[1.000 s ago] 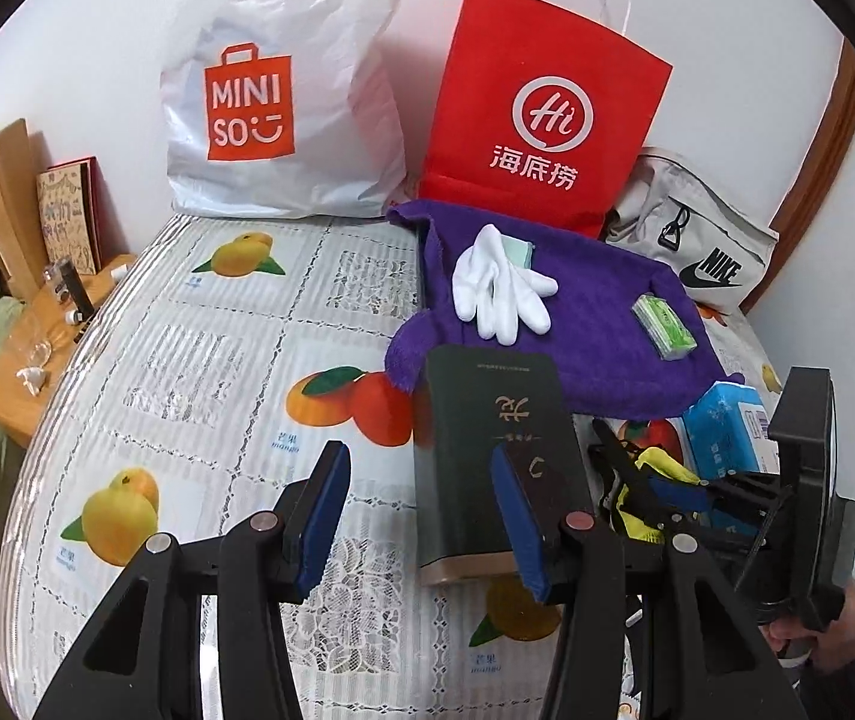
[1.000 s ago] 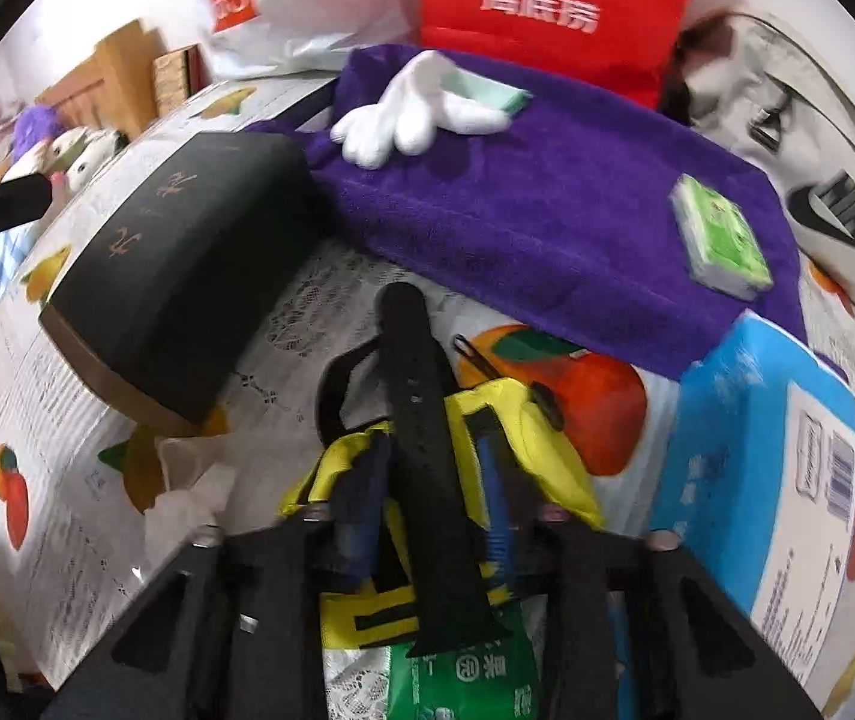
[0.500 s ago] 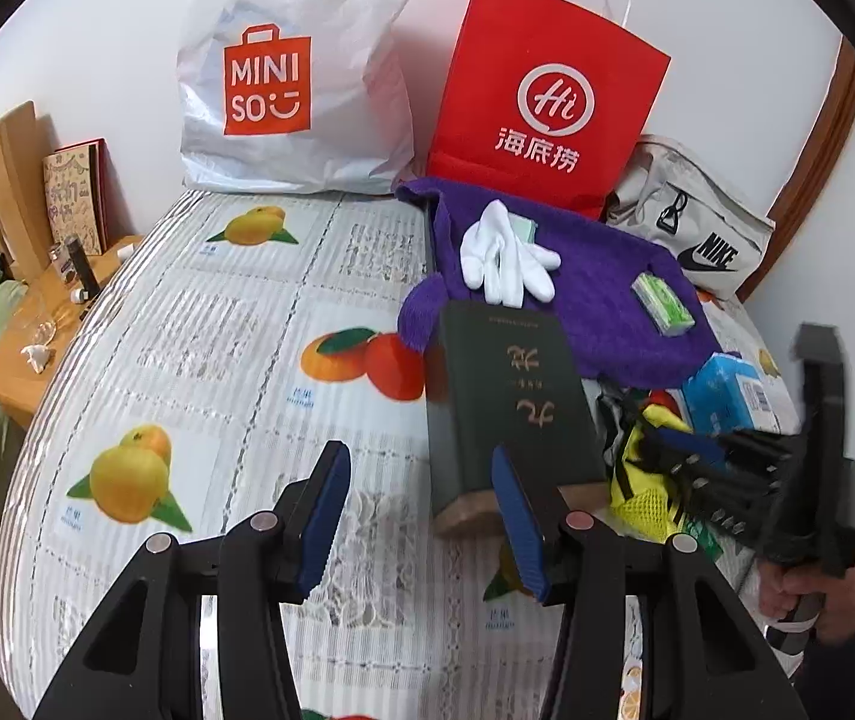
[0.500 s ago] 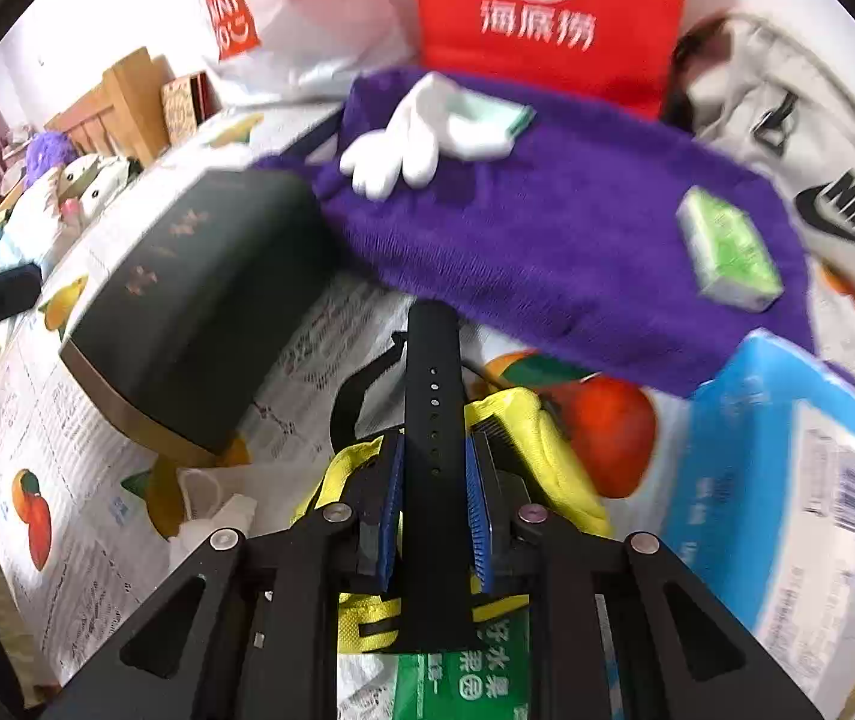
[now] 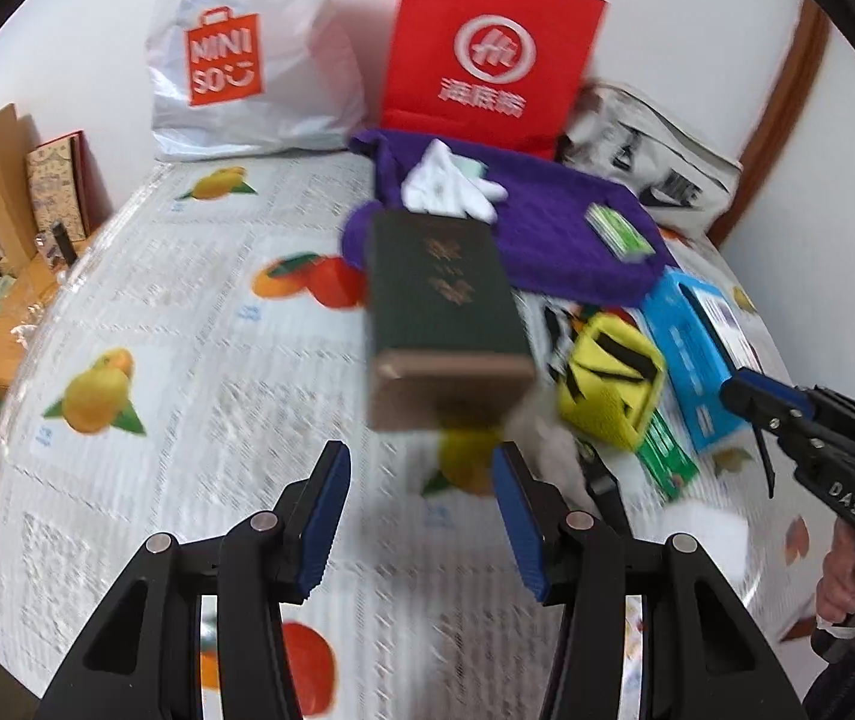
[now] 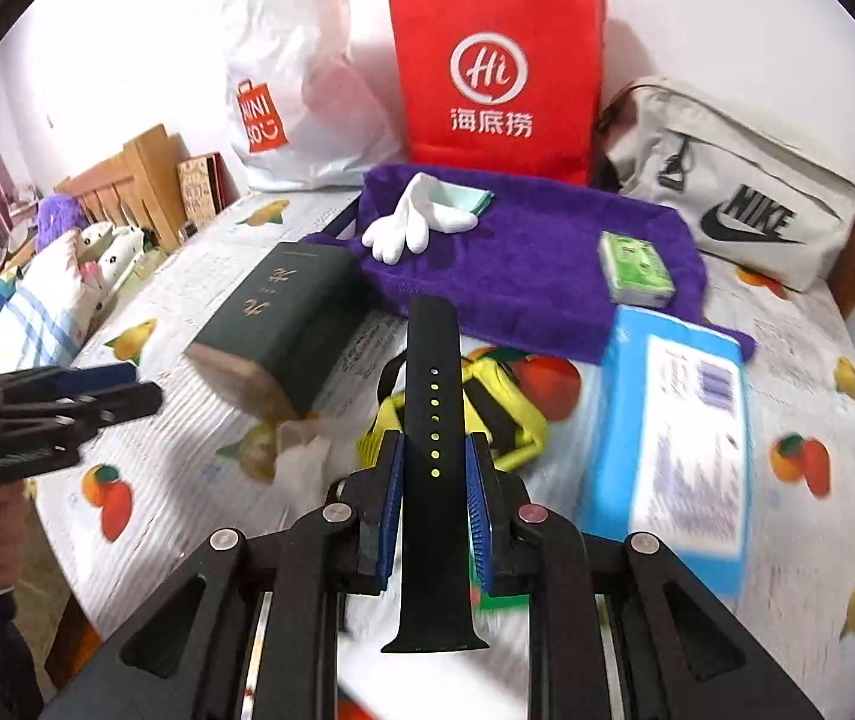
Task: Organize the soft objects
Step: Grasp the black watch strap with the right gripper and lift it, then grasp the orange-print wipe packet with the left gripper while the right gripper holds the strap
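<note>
My right gripper (image 6: 433, 474) is shut on a black watch strap (image 6: 434, 396) and holds it above the bed. Below it lies a yellow and black pouch (image 6: 511, 420), also in the left wrist view (image 5: 610, 384). A purple towel (image 6: 523, 258) lies at the back with white gloves (image 6: 412, 225) and a small green pack (image 6: 634, 267) on it. My left gripper (image 5: 421, 510) is open and empty, near the front of a dark green box (image 5: 442, 306). The right gripper shows at the right edge of the left wrist view (image 5: 745, 390).
A blue tissue pack (image 6: 676, 438) lies right of the pouch. A red paper bag (image 6: 490, 69), a white Miniso bag (image 6: 301, 90) and a grey Nike bag (image 6: 733, 186) stand along the wall. A wooden headboard (image 6: 133, 180) and pillows (image 6: 37, 300) are at the left.
My right gripper has lifted the black strap up and back from the yellow pouch. My left gripper has pulled back from the dark green box, still open.
</note>
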The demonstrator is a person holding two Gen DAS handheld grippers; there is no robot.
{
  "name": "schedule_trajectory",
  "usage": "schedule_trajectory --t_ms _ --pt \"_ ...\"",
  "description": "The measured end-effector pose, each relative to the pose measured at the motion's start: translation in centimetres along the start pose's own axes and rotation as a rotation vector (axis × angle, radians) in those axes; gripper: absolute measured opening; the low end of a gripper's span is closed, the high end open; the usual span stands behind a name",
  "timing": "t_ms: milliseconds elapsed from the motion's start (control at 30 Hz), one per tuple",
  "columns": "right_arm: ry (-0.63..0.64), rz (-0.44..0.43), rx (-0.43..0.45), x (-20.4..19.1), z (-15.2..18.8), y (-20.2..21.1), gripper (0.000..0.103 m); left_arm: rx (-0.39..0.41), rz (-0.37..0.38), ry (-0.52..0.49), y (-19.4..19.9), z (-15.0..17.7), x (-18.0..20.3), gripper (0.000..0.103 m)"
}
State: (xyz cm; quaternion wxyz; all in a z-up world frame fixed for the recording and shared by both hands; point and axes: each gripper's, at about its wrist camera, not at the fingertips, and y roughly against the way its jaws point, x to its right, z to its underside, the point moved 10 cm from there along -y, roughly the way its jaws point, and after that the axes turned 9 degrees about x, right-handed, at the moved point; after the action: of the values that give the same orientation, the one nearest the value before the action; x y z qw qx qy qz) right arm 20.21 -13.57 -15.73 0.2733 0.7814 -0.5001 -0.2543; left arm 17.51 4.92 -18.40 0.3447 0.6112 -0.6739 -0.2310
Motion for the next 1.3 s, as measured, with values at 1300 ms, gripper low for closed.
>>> schedule_trajectory --t_ms 1300 --pt "-0.205 0.207 -0.023 9.0 12.3 5.3 0.02 -0.063 0.094 -0.383 -0.7 11.3 11.0 0.047"
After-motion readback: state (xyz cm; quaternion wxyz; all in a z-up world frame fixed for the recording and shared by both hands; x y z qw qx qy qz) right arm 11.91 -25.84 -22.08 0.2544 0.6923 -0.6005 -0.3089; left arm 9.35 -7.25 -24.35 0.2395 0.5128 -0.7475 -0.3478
